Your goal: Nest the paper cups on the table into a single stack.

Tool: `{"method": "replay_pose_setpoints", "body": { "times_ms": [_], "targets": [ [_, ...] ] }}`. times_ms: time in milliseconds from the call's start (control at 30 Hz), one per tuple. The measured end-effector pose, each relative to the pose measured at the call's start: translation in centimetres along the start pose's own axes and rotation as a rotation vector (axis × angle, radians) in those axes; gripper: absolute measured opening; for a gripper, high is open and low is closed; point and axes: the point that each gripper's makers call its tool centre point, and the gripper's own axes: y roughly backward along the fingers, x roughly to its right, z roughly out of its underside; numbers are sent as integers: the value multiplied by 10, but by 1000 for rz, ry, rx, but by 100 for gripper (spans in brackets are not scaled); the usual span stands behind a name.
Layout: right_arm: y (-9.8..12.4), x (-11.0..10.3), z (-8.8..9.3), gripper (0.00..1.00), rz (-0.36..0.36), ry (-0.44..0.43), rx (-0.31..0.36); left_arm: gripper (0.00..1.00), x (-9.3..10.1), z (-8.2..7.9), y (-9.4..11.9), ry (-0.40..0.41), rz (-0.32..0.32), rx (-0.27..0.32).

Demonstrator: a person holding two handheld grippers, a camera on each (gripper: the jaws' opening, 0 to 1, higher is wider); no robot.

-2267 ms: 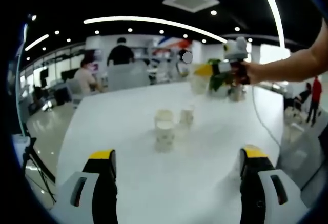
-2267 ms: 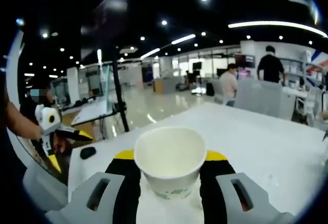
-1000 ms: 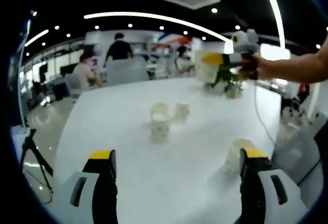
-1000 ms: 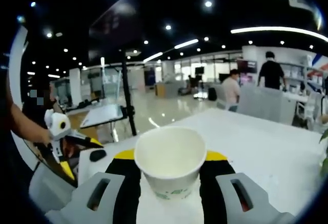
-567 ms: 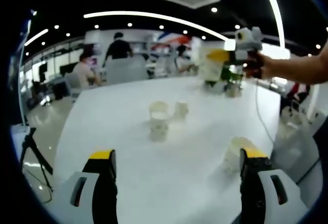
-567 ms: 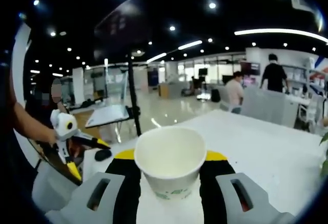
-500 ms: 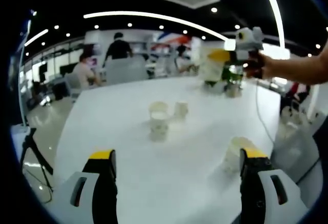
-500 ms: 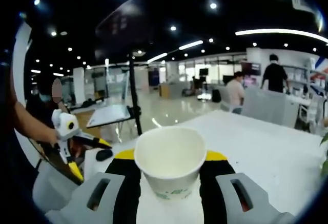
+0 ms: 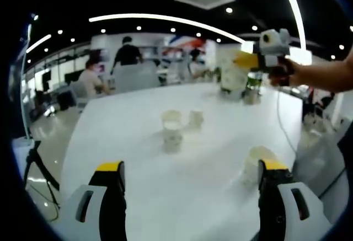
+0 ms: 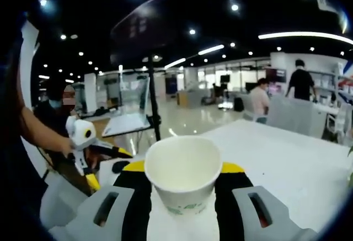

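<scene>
Right gripper (image 10: 182, 183) carries a paper cup (image 10: 182, 173), raised slightly higher than before.
My left gripper (image 9: 190, 197) stays released above the table (image 9: 138, 142); stacked cups (image 9: 172, 130) sit unmoved at its centre.

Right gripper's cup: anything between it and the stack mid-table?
Nothing visible. The right gripper holds its cup in the air beyond the stack; bare white table lies between. A single cup stands just beside the stack.

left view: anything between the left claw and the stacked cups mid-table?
Nothing: in the left gripper view, only bare white table lies between the left claw and the stacked cups.
</scene>
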Motion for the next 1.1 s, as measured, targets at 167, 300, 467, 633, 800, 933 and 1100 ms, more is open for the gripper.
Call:
{"method": "replay_pose_setpoints", "body": {
  "times_ms": [167, 300, 467, 633, 800, 933, 1100],
  "targets": [
    [3, -11, -8, 41, -11, 18, 20, 98, 0, -2, 0, -2, -6, 8],
    [4, -19, -10, 41, -19, 34, 26, 98, 2, -1, -1, -1, -3, 7],
    [7, -29, -12, 41, -32, 35, 36, 98, 2, -1, -1, 2, -2, 6],
    [12, -40, -12, 41, -42, 48, 43, 98, 2, 1, -1, 7, -4, 4],
    [16, -48, -6, 41, -52, 67, 35, 98, 3, 2, -1, 10, -5, 1],
    [20, -54, -3, 41, -64, 66, 34, 98, 3, 2, -2, 12, -4, 2],
    [26, -62, 1, 41, -71, 61, 37, 98, 5, 2, -3, 15, -3, 1]
  ]
}}
